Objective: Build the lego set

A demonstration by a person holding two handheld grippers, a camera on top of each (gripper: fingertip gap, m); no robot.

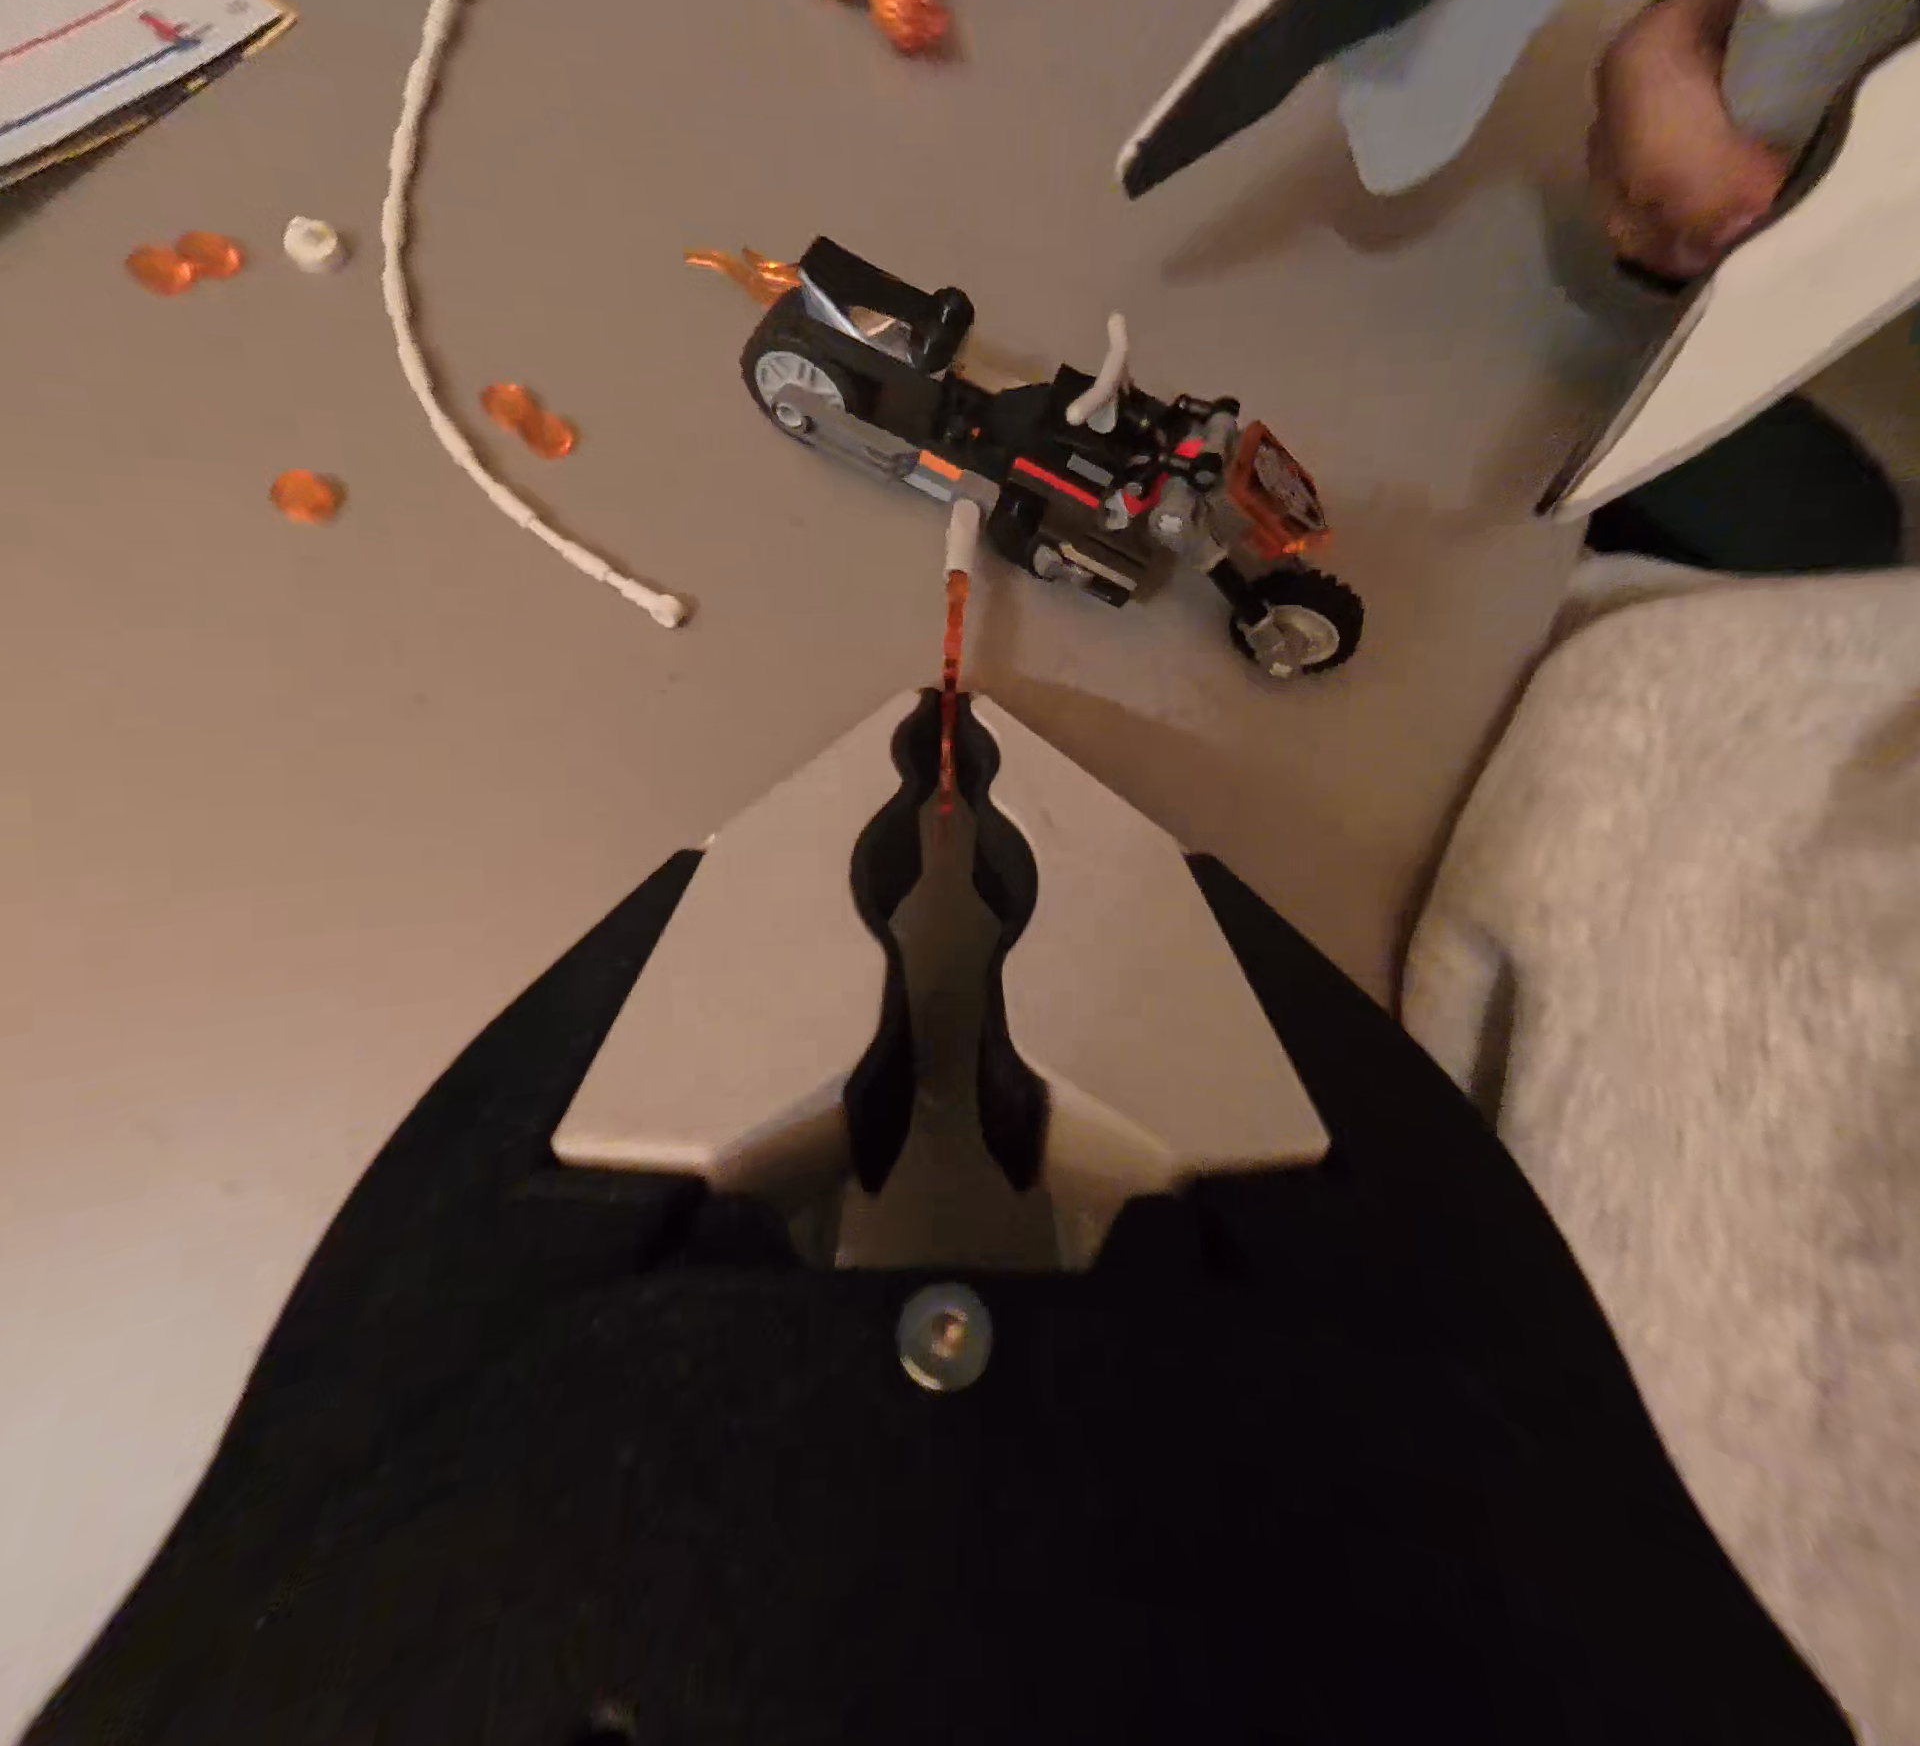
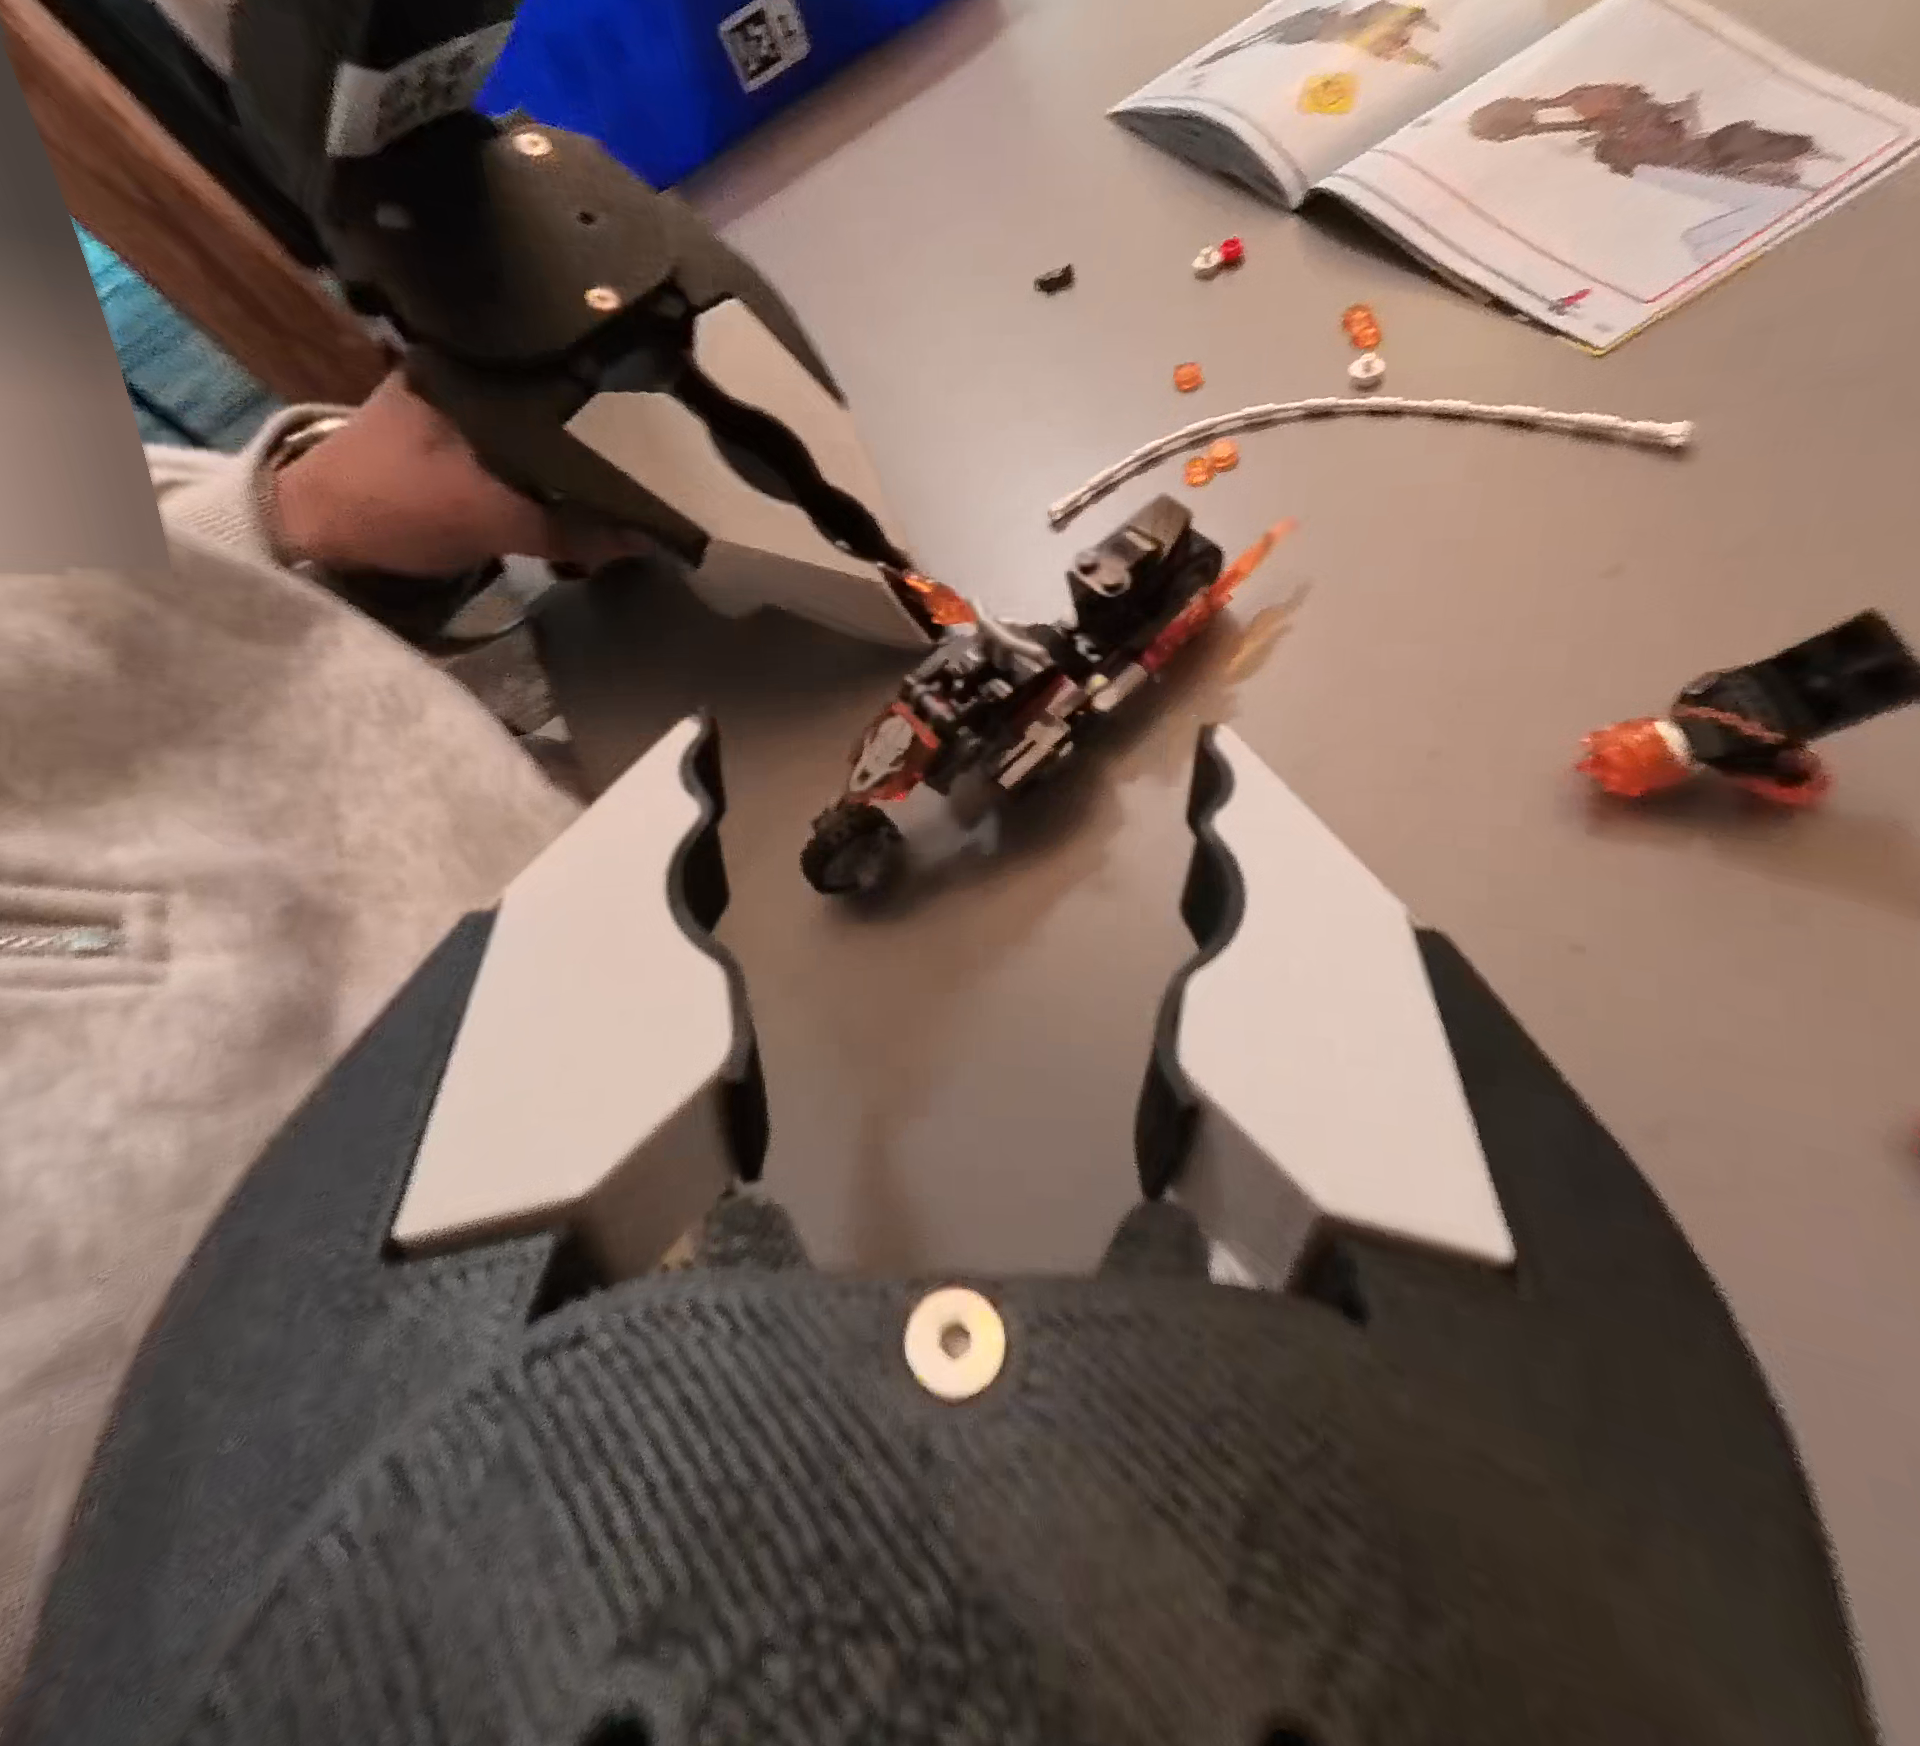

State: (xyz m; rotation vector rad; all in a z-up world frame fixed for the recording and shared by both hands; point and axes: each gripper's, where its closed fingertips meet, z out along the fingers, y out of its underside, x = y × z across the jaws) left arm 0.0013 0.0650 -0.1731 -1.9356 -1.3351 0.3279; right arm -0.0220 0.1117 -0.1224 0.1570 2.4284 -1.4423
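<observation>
Grey tabletop [image 1: 260, 865] | lego motorcycle [image 1: 1039, 460] at centre | left gripper [image 1: 948, 709] fingers pinching orange flame piece [image 1: 951, 636], white tip touching motorcycle's side | right gripper [image 2: 956, 761] fingers spread, just before motorcycle's front wheel

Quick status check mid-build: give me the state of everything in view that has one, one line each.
left gripper: shut on flame piece.
flame piece: pinched edge-on, its white end at the motorcycle's side.
right gripper: open, empty, behind the front wheel.
motorcycle: upright on the table.
instruction booklet: lying open.
white cord: loose, curved, unattached.
</observation>
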